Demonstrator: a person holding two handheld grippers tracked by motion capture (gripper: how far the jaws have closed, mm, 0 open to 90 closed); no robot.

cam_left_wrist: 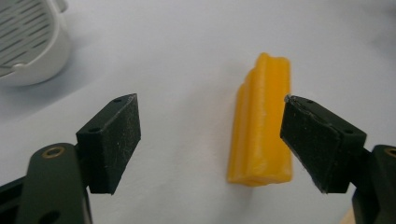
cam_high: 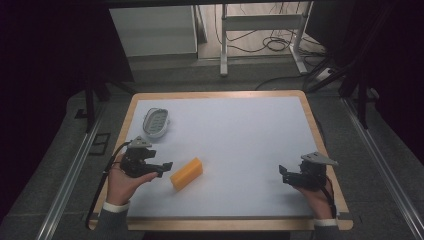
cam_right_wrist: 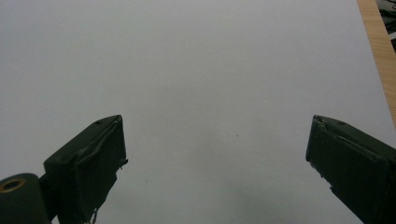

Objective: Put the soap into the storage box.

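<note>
Here, at the near left of the white table top, the person's left hand holds the left gripper low over the surface, its jaws pointing toward the middle of the table. Those jaws stand spread wide, with nothing between them yet. The yellow block lies flat on the table just beside the jaw tips, slanted so that its far end points up and to the right in the high view. From the left gripper view the yellow block sits ahead of the open jaws and toward the right-hand one, whose pad overlaps the block's edge in the picture; I cannot tell whether the pad touches it. The block shows a ridged, stepped top and a blunt near end.

Further back on the left side of the table rests a white oval dish with a slotted insert, well apart from the block. Its rim and slots also show in the upper left corner of the left gripper view.

Over on the near right, the right hand holds the right gripper close to the wooden edge of the table. Its jaws are likewise spread wide and hold nothing; in the right gripper view they frame bare white surface, with a strip of the wooden edge at the upper right.
</note>
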